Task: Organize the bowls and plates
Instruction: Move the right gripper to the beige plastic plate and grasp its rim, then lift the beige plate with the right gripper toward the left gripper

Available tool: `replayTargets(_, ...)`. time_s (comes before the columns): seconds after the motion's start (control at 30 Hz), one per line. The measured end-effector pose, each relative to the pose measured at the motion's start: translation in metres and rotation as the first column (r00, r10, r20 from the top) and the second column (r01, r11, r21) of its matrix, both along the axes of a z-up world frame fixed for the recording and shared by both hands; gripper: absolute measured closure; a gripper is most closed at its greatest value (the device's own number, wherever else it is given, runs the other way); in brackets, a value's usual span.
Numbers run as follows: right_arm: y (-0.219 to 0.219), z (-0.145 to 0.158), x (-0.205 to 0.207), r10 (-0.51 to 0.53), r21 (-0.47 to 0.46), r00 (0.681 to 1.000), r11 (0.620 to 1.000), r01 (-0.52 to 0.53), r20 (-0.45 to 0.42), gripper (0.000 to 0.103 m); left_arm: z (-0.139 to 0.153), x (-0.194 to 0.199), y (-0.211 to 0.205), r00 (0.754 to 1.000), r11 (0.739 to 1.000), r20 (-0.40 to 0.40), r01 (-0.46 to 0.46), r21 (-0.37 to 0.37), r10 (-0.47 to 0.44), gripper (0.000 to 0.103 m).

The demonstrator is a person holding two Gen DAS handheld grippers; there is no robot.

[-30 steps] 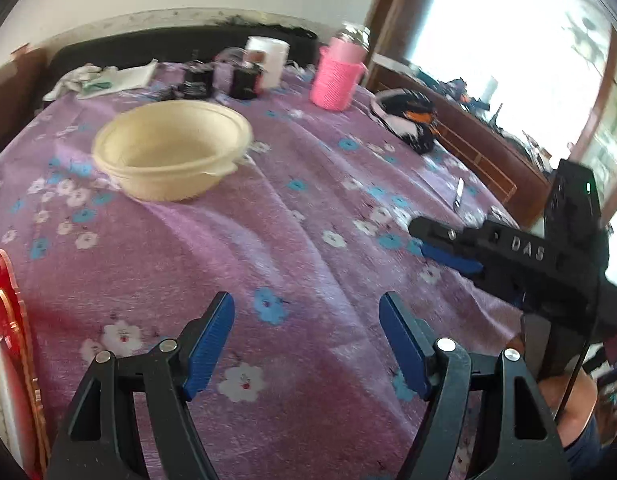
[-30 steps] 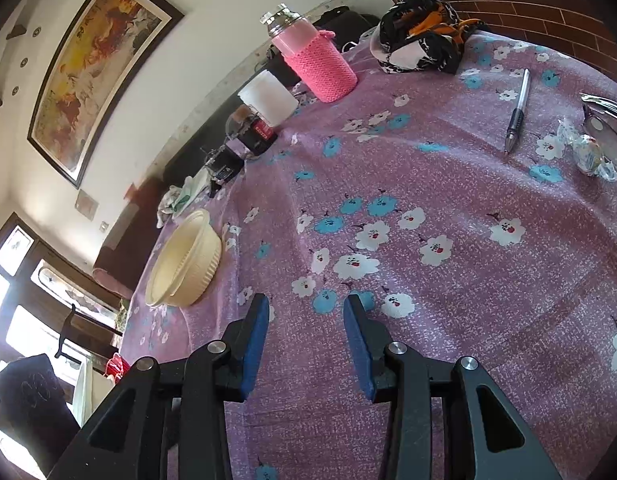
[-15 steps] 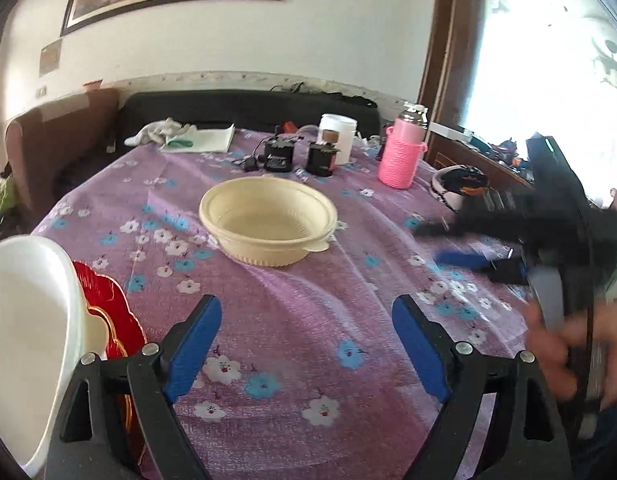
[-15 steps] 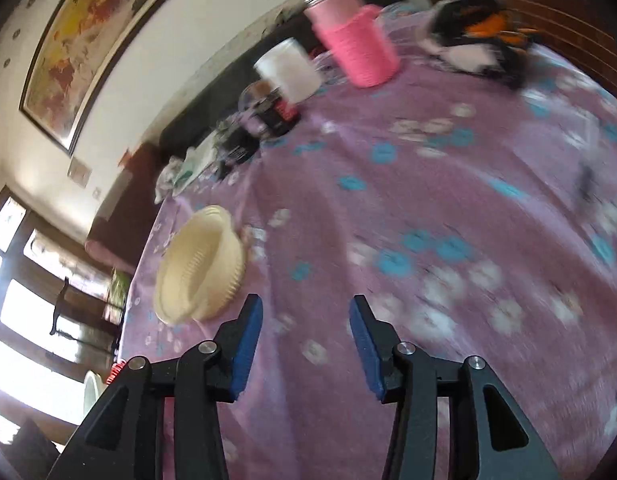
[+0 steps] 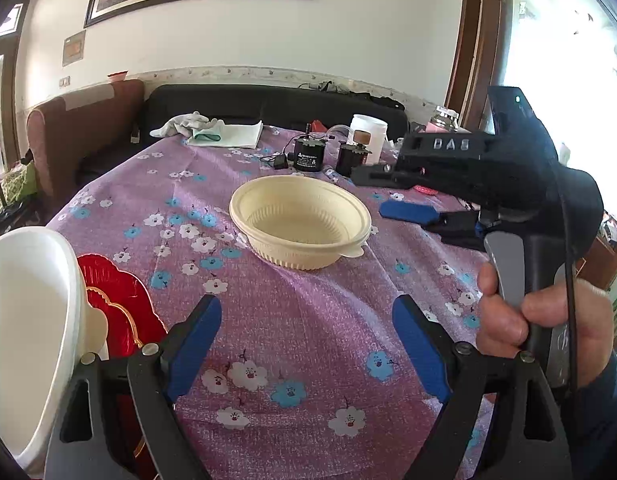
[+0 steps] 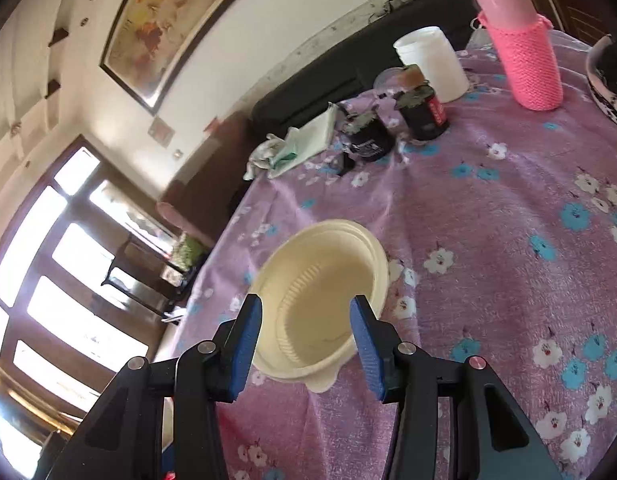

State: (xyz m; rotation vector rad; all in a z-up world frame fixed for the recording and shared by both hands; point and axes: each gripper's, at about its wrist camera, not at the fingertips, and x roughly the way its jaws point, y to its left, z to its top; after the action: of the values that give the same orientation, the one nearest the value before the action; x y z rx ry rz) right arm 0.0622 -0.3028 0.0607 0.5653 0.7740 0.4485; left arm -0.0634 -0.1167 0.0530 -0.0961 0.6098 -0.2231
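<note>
A cream ribbed plastic bowl (image 5: 300, 220) stands empty in the middle of the purple flowered tablecloth (image 5: 308, 320). My left gripper (image 5: 304, 344) hovers open over the cloth, well short of the bowl, with nothing between its blue pads. At the left edge a white bowl (image 5: 28, 320) rests on a red plate (image 5: 116, 304) with a gold rim. A hand holds my right gripper (image 5: 384, 196) just right of the cream bowl. In the right wrist view the right gripper (image 6: 306, 340) is open, and the cream bowl (image 6: 320, 300) lies just beyond its fingertips, untouched.
At the far side of the table stand a pink knitted bottle (image 6: 520, 48), a white jar (image 6: 432, 64), two small black canisters (image 6: 422, 108) and a folded cloth (image 6: 300, 144). A black and white object (image 6: 612, 80) sits at the right edge. A dark sofa (image 5: 268, 100) runs behind.
The right gripper swung left across the table until the cream bowl lies in front of its fingers. The left gripper tilted up and opened wider; the white bowl and red plate came into view.
</note>
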Motion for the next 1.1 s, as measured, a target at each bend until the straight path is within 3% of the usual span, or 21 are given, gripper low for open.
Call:
replayTargets(0.17, -0.006, -0.010, -0.002, -0.073, -0.066, 0.995, 0.995, 0.068, -0.066, 0.051, -0.001, 0.000, -0.001, 1.000, 1.000, -0.007, 0.003, -0.001, -0.003, 0.016)
replayTargets(0.37, 0.010, -0.042, 0.011, -0.003, -0.020, 0.985, 1.000, -0.001, -0.175, 0.050, -0.003, 0.003, -0.001, 1.000, 1.000, -0.023, 0.003, 0.002, -0.003, 0.016)
replayTargets(0.43, 0.014, -0.045, 0.013, 0.003, -0.032, 0.986, 0.999, -0.008, -0.165, 0.061, -0.004, 0.004, -0.001, 1.000, 1.000, -0.030, 0.001, 0.000, -0.001, 0.016)
replayTargets(0.5, 0.013, -0.047, 0.013, 0.003, -0.050, 0.985, 0.999, -0.012, -0.175, 0.084, -0.004, 0.006, 0.000, 0.999, 1.000, -0.038, -0.001, -0.004, 0.001, 0.016)
replayTargets(0.63, -0.002, -0.039, 0.003, -0.015, -0.041, 0.985, 0.999, 0.008, -0.174, 0.092, -0.004, 0.006, 0.002, 1.000, 1.000, -0.030, -0.006, -0.012, 0.006, 0.016)
replayTargets(0.9, -0.046, -0.007, -0.064, -0.066, -0.172, 0.990, 0.984, 0.044, -0.121, 0.093, 0.005, -0.005, 0.003, 0.999, 1.000, 0.044, 0.001, -0.025, 0.000, 0.016)
replayTargets(1.1, -0.090, 0.016, -0.128, -0.068, -0.196, 0.991, 0.980, 0.044, -0.117, 0.093, 0.005, -0.006, 0.001, 0.999, 1.000, 0.045, 0.017, -0.025, -0.016, 0.016)
